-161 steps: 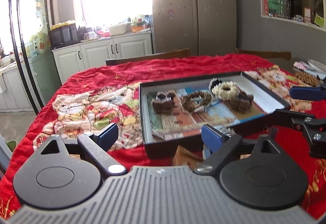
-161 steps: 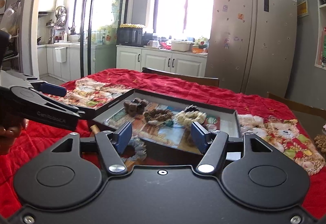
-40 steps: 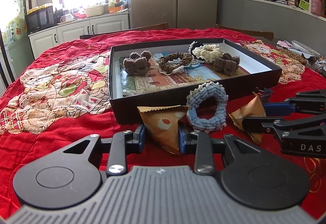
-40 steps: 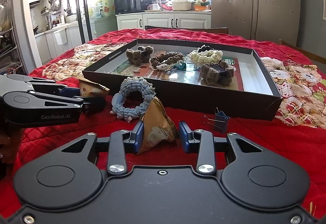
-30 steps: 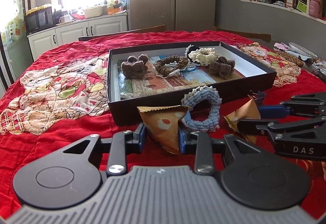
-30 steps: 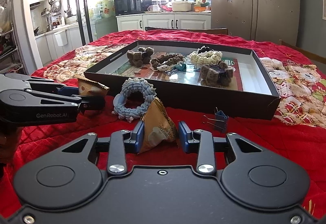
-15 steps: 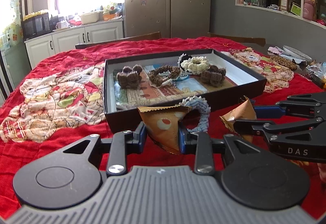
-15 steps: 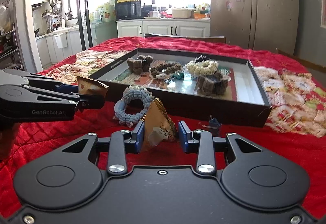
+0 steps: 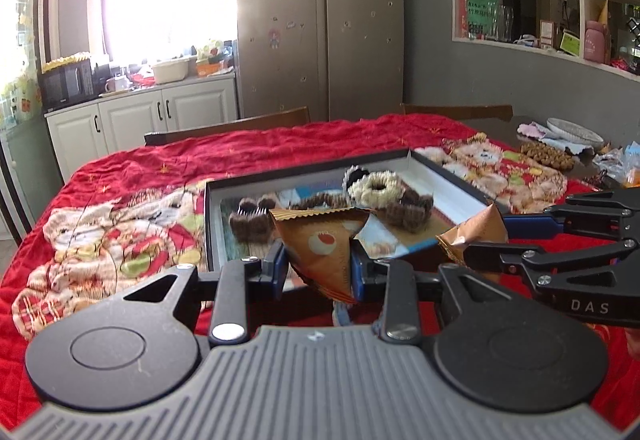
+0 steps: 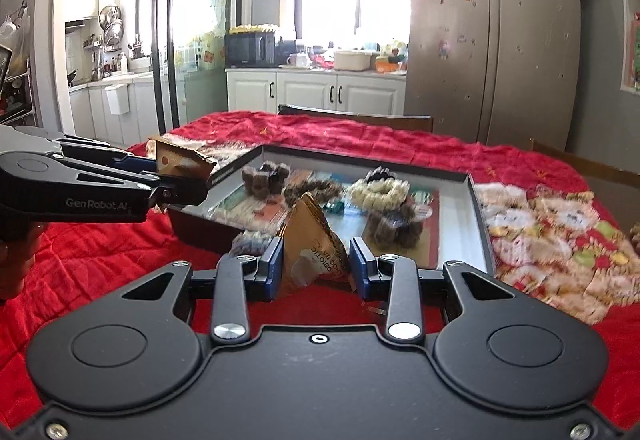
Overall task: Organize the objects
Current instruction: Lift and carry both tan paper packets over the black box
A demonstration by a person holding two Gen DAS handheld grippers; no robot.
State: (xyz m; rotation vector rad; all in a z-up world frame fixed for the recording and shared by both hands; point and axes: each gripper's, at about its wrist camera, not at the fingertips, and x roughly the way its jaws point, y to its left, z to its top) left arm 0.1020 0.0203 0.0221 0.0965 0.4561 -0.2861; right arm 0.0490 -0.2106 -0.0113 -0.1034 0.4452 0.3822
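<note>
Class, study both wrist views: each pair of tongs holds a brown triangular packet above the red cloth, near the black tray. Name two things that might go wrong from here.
1. The left tongs pinch their brown packet only near its lower tip, so it might twist or slip out.
2. The right tongs and their packet are close to the black tray; its near wall may catch the packet on the way in.

Both snack packets (image 9: 326, 244) now aloft

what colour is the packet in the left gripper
Golden-brown foil with a white and red-orange circle; the snack packet shows best in the left wrist view.
</note>
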